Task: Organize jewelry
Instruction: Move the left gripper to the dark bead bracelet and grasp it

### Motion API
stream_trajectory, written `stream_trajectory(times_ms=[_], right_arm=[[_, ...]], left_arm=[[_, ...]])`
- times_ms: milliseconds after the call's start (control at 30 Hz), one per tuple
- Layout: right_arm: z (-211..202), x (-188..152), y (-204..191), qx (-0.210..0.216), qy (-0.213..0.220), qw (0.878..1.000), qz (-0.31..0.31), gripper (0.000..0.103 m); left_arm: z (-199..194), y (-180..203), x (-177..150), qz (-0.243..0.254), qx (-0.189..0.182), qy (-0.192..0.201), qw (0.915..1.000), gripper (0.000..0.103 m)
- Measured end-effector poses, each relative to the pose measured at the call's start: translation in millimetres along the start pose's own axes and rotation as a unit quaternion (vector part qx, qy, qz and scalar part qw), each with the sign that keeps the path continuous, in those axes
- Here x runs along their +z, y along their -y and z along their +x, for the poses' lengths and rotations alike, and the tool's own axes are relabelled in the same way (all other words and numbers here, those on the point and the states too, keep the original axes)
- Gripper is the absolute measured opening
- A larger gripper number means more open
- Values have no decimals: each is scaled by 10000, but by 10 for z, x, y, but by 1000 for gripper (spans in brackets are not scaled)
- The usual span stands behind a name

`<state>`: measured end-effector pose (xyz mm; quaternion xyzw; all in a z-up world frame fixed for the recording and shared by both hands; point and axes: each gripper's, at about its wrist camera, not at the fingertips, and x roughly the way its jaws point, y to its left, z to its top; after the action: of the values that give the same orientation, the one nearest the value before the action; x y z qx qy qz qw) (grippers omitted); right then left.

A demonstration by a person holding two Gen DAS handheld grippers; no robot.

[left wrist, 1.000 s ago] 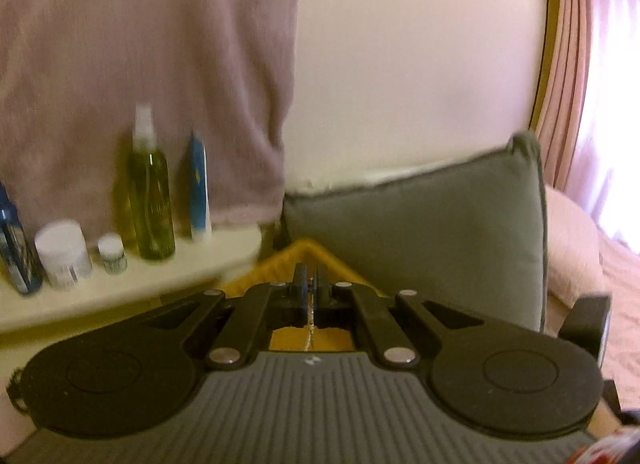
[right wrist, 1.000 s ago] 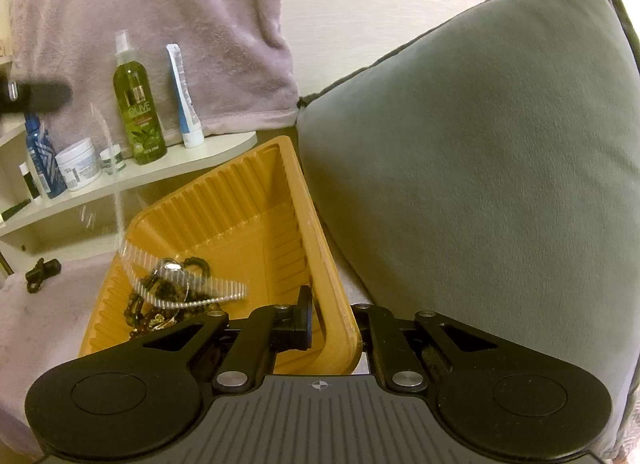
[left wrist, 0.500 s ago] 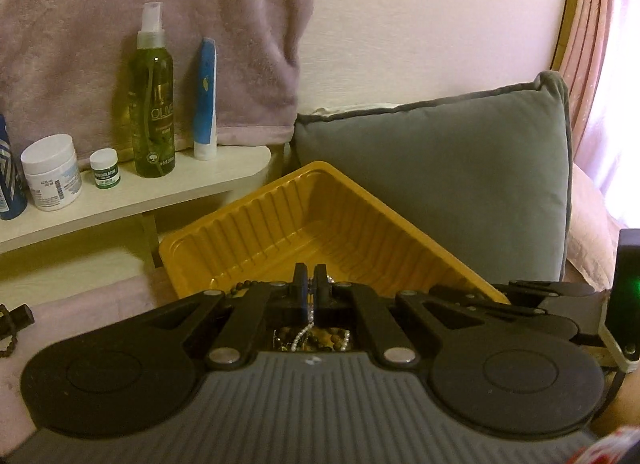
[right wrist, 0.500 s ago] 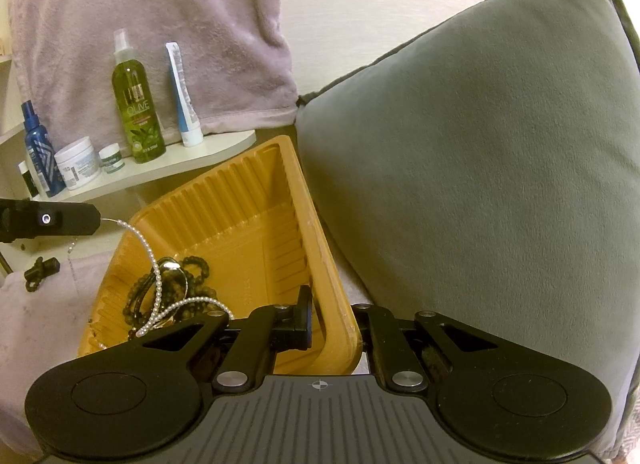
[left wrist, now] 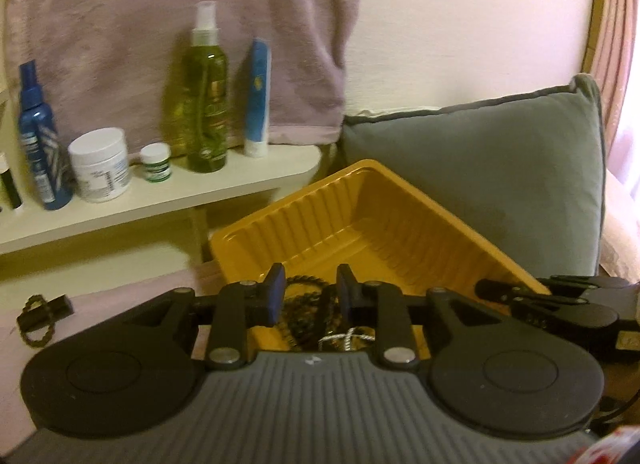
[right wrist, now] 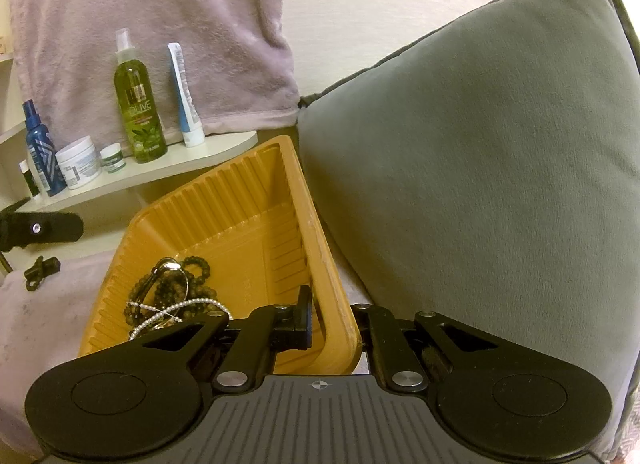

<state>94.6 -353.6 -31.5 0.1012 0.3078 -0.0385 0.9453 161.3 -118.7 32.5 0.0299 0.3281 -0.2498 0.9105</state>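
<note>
Left tongs (left wrist: pixel 310 296) spread empty above the ribbed orange plastic tray (right wrist: pixel 256 200); right tongs (right wrist: pixel 334 324) pinch its rim; hold it steady

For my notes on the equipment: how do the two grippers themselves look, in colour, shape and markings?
Both the left gripper and right gripper are matte black: ribbed grey deck, two round discs, linkage arms with silver rivets, a small white mark at the deck's edge.

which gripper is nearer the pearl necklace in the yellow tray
Left. The left gripper is open right above the pearl necklace, while the right gripper clamps the yellow tray by its right rim, off to the side.
</note>
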Motion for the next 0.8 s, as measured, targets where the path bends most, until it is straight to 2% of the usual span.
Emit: stream_trajectory(times_ms=[367,533,800], right_arm=[[1,-2,-1,-6,-4,10000,-14,8],[1,-15,7,-16,-23,10000,-35,8],[24,-11,-8,-61,-43,9999,-108,8]], left_arm=[[-134,-397,-326,-238,885,36,9958,24],[-248,-658,-513,-316,1439,55,9891,24],[-387,-1119,-723,-513,2059,-56,9772,24]])
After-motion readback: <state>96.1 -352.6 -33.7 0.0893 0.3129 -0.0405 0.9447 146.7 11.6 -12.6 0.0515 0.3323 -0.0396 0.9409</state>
